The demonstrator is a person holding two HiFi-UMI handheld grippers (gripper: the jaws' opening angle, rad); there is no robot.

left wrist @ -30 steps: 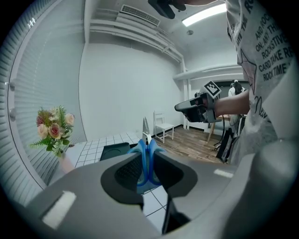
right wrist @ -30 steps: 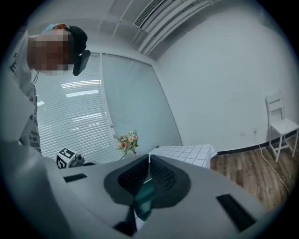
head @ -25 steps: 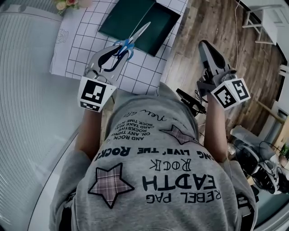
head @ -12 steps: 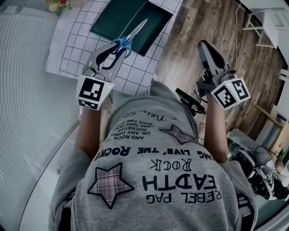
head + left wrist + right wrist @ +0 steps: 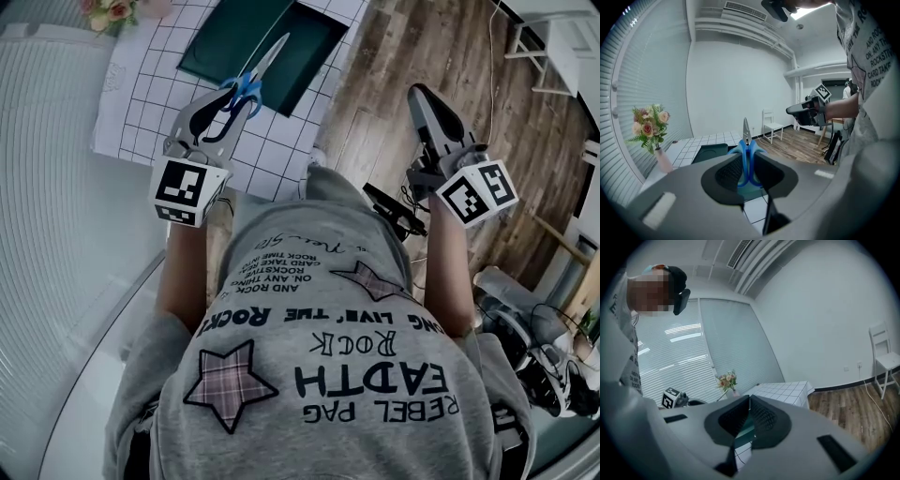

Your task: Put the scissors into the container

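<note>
Left gripper [image 5: 228, 101]: shifted slightly toward the head view's upper left since a second ago, load carried along. Jaws part-closed, clamped on the handles of the blue-handled steel scissors [image 5: 251, 80]. Blades point up-frame over the dark green rectangular tray [image 5: 220, 42], upper centre, on the white grid-patterned tablecloth [image 5: 155, 94]. Right gripper [image 5: 422, 94]: right of frame, above the wooden plank floor [image 5: 403, 47], jaws together, empty.
</note>
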